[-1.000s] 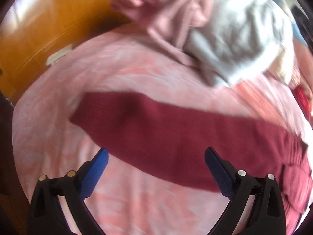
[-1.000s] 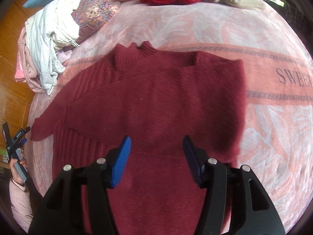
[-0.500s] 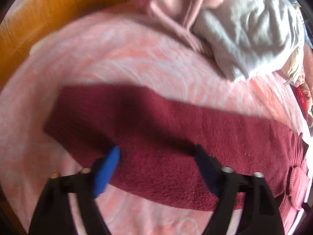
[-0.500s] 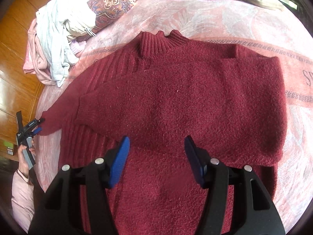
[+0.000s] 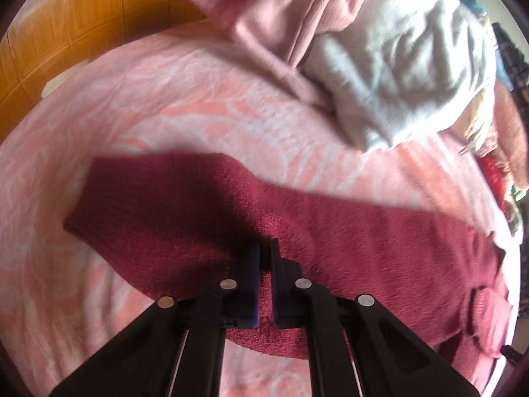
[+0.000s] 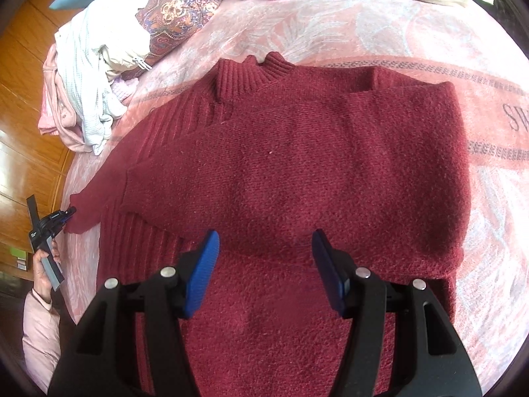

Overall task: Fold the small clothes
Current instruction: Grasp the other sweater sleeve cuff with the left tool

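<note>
Pink patterned bedspread (image 6: 380, 29) covers the bed and fills both views. Dark red knitted sweater (image 6: 297, 165) lies flat on it at centre frame in the right wrist view, collar toward the top, one sleeve folded across the body and the other sleeve (image 5: 330, 231) stretched out to the left edge of the bed. Heaped clothes, white (image 6: 89, 76) and pink (image 5: 281, 10), sit at the upper left, beside a paisley cushion (image 6: 175, 10). Left tongs (image 5: 265, 258) have just been closing and are now pressed together, pinching the knit of the outstretched sleeve near its cuff; a fold of fabric shows between the pads. A hand (image 6: 43, 264) grips their handle at the lower left. Right tongs (image 6: 264, 264) are spread over the sweater's lower body, pads clear of the knit.
</note>
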`<state>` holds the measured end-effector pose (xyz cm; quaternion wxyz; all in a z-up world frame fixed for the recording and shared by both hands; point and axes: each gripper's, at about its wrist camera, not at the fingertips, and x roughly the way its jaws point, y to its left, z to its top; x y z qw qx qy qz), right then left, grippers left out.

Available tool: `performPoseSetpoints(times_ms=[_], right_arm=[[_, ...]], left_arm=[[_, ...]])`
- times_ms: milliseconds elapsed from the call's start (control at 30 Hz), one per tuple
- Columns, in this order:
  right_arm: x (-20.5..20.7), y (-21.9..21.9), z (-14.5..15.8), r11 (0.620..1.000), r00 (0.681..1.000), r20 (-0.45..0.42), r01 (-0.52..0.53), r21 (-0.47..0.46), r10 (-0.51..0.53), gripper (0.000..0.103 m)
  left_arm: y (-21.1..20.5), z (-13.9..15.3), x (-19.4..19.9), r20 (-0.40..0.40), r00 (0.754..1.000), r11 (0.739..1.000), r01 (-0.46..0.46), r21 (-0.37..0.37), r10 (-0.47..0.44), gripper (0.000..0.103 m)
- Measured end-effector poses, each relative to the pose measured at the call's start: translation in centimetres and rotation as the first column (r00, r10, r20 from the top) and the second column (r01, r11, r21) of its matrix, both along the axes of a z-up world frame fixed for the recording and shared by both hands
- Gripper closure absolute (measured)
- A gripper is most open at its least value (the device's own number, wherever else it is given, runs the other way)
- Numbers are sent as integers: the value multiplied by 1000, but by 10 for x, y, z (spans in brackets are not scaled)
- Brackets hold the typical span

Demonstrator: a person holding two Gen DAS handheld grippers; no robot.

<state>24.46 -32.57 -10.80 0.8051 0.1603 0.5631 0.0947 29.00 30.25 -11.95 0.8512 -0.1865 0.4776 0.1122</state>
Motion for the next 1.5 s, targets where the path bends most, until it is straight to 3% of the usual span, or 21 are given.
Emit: performPoseSetpoints(times_ms=[167,267,400,600,800,900,1133,1233,1267,1367,1433,1500], right_arm=[[-1,-7,-4,1000,1000,-7,13,3,-13,44],[-1,-9,-6,1000,1000,-11,13,8,-13,44],[-1,-10,-7,1000,1000,-9,7,7,-7,44],[-1,-13,-6,1000,1000,-4,5,8,-5,44],[-2,-21,-5,1000,1000,1,3,18,-3,44],[-3,-24,-6,1000,1000,0,3,24,-3,44],[-3,-21,-15,1000,1000,-27,-12,9,12,44],[0,-13,-12,1000,999,-24,-24,3,24,44],[2,-7,-10,999,999,-22,-34,-4,33,44],[10,16,-4,997,998,-27,-63,-35,62,44],[18,35,-2,996,996,-36,-83,-28,82,44],[28,58,-1,995,994,-48,-101,-25,100,44]], left_arm=[[-20,38,-3,142,987,992,92,-88,-79,98],[-49,61,-6,226,961,975,188,-116,-158,98],[-98,76,-5,272,929,943,298,-146,-251,98],[-192,73,-1,291,871,871,456,-182,-395,98],[-293,56,-2,286,800,772,592,-231,-528,98],[-322,42,-1,254,786,747,616,-250,-563,99],[-341,-17,6,114,811,749,575,-330,-573,99],[-331,-6,6,110,817,755,567,-329,-566,97],[-324,2,4,111,824,772,561,-297,-556,92],[-300,29,3,92,848,837,531,-131,-523,50],[-283,32,5,54,859,856,512,-69,-510,48],[-266,25,9,21,880,876,474,-89,-474,49]])
